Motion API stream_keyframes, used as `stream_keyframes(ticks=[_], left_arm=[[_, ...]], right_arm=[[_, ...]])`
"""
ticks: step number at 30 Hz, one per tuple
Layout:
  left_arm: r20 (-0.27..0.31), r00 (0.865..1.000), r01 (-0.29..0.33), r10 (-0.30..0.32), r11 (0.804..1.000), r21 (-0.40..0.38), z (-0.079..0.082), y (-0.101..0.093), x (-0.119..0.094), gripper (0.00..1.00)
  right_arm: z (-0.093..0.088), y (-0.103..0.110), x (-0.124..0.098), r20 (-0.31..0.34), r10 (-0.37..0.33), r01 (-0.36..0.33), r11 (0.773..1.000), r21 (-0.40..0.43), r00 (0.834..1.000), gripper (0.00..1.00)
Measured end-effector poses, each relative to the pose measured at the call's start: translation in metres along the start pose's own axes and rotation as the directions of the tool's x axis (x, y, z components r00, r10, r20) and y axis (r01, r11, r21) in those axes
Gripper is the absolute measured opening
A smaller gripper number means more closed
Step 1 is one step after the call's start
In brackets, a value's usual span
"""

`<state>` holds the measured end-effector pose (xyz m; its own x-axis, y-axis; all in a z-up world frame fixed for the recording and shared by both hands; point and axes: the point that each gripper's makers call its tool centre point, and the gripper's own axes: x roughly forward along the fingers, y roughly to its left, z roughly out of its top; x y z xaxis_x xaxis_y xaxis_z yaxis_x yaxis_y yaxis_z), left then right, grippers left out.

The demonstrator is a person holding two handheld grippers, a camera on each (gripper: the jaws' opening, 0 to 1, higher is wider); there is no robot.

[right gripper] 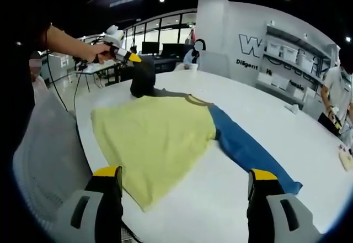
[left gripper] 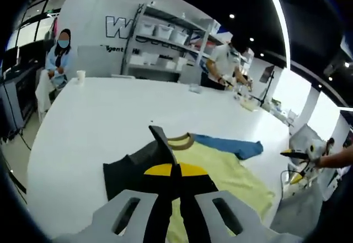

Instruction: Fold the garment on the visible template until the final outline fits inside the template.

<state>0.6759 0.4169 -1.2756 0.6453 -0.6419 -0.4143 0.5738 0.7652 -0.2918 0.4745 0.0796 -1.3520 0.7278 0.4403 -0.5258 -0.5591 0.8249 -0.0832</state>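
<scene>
Two handheld grippers work a long white table [right gripper: 259, 193]. Left gripper [left gripper: 175, 172] has its yellow-tipped jaws pressed together, clamped on the dark grey sleeve [left gripper: 129, 171] of the garment; in the right gripper view that same gripper [right gripper: 130, 57] is seen held up in a person's hand [right gripper: 99, 49], with the dark sleeve [right gripper: 143, 77] hanging lifted above the far shoulder. Right gripper [right gripper: 185, 179] hovers near the table edge with its jaws standing wide apart, holding nothing.

Largest thing on the table is the garment itself: a pale yellow shirt body [right gripper: 151, 138] spread flat near the table's edge, with a tan neckband [right gripper: 196, 100] at the far side. A blue sleeve [right gripper: 248, 146] stretches straight out across the white surface, away from the yellow body. No separate template outline can be made out under the cloth.

Judging from this, the step in hand is folding the dark sleeve inward over the yellow body. To do it well, the left gripper should likely carry the sleeve low and across, keeping the fold line running straight along the shoulder, then lay it flat before letting go. The open right gripper is well placed to pin the yellow hem so the body does not drag. The blue sleeve probably wants the same fold afterward
</scene>
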Motion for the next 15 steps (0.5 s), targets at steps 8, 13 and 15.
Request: stream_keyframes(ticks=[8,13,15], left_arm=[[-0.005,0.999,0.051,-0.051,0.998,0.020,0.002,-0.025,0.009,0.01],[-0.009,0.996,0.086,-0.085,0.996,0.024,0.005,-0.043,0.015,0.01],[-0.008,0.995,0.099,-0.099,0.995,0.027,0.007,-0.050,0.018,0.01]], right_arm=[[0.000,0.000,0.000,0.000,0.001,-0.001,1.000,-0.005,1.000,0.93],[-0.001,0.001,0.000,0.003,-0.002,0.002,1.000,0.000,1.000,0.93],[-0.001,0.001,-0.001,0.003,-0.005,0.005,1.000,0.001,1.000,0.93]])
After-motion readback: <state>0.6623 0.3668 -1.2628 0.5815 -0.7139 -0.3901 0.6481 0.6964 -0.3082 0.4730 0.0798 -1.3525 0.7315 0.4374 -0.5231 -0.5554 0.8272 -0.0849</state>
